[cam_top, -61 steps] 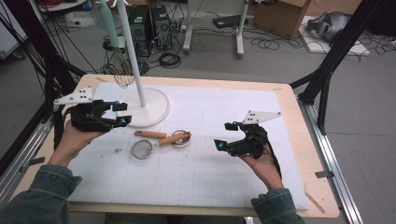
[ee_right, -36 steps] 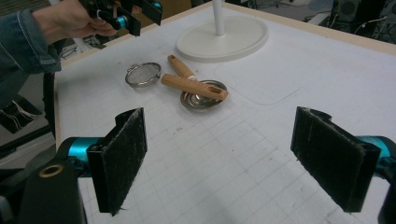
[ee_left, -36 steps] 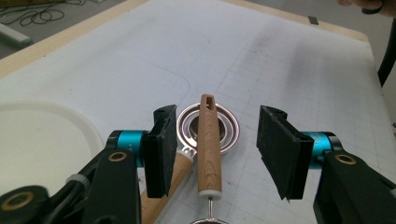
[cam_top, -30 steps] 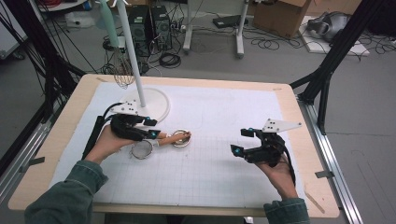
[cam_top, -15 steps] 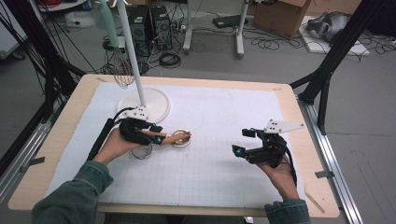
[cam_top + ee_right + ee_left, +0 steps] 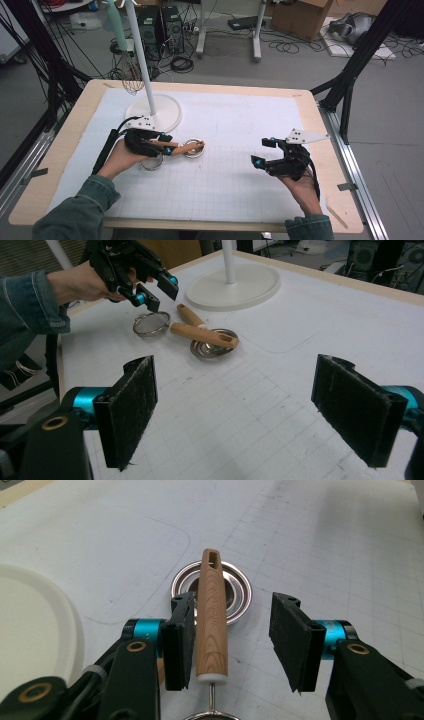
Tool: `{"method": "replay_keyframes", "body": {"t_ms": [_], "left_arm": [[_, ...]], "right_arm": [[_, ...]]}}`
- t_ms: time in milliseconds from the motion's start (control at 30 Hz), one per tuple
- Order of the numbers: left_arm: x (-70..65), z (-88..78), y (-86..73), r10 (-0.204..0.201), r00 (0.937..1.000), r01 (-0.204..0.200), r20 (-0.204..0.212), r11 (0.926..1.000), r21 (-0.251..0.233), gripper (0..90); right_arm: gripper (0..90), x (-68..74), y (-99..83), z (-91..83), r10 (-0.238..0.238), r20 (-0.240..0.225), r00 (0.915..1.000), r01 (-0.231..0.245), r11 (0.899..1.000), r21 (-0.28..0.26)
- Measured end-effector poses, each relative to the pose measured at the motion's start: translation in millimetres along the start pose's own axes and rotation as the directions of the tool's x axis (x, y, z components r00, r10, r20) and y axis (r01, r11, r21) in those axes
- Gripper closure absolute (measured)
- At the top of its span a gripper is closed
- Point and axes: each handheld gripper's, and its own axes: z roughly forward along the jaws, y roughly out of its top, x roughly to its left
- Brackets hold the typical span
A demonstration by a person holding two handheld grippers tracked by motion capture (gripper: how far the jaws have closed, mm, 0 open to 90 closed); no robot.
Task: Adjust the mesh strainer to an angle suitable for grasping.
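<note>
Jaws of the left gripper (image 6: 227,645) stand open around a wooden handle (image 6: 212,615), one pad just beside it and the other apart (nothing is clamped). That handle lies on the white gridded mat (image 6: 240,175), its slotted end over a small metal dish (image 6: 239,587), near the white round stand base (image 6: 154,112). Well apart, the right gripper (image 6: 261,152) hovers above the mat, wide open and empty.

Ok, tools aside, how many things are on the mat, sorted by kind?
Wooden handles: 2
Mesh strainer: 1
Shiny metal dish: 1
White stand: 1
Total: 5
</note>
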Motion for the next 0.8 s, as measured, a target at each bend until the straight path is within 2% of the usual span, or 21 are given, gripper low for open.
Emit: {"method": "replay_keyframes", "body": {"t_ms": [100, 133, 300, 467, 600, 800], "left_arm": [[1.1, 3.2, -1.8, -0.014, 0.9999, 0.014, -0.009, 0.9999, 0.008, 53.1], [1.5, 5.4, -2.3, -0.008, 0.9999, 0.008, -0.012, 0.9998, 0.017, 53.2], [3.1, 17.6, -7.2, -0.004, 0.9998, 0.006, -0.021, 0.9958, 0.091, 54.9], [2.2, 26.0, -9.1, 0.009, 0.9994, -0.005, -0.034, 0.9917, 0.128, 56.8], [0.6, 31.1, -10.7, 0.003, 0.9994, 0.002, -0.035, 0.9907, 0.136, 57.7], [-0.1, 34.3, -11.4, 0.021, 0.999, -0.015, -0.039, 0.9865, 0.163, 59.6]], "right_arm": [[17.3, 0.3, -0.1, 1.2, 0.007, -0.002, 1.0, -0.007, 1.0, 0.008], [17.3, -0.2, 0.0, 1.8, 0.001, -0.003, 1.0, -0.001, 1.0, 0.007], [17.3, -0.4, -0.2, 3.1, 0.002, -0.004, 1.0, -0.002, 1.0, 0.009], [17.3, -0.9, -1.3, 5.0, 0.007, -0.008, 0.9999, -0.007, 1.0, 0.016], [17.3, -1.5, -1.3, 5.1, 0.007, -0.008, 0.9999, -0.007, 1.0, 0.016], [17.3, -1.4, -1.3, 5.8, 0.008, -0.009, 0.9999, -0.008, 1.0, 0.019]]}}
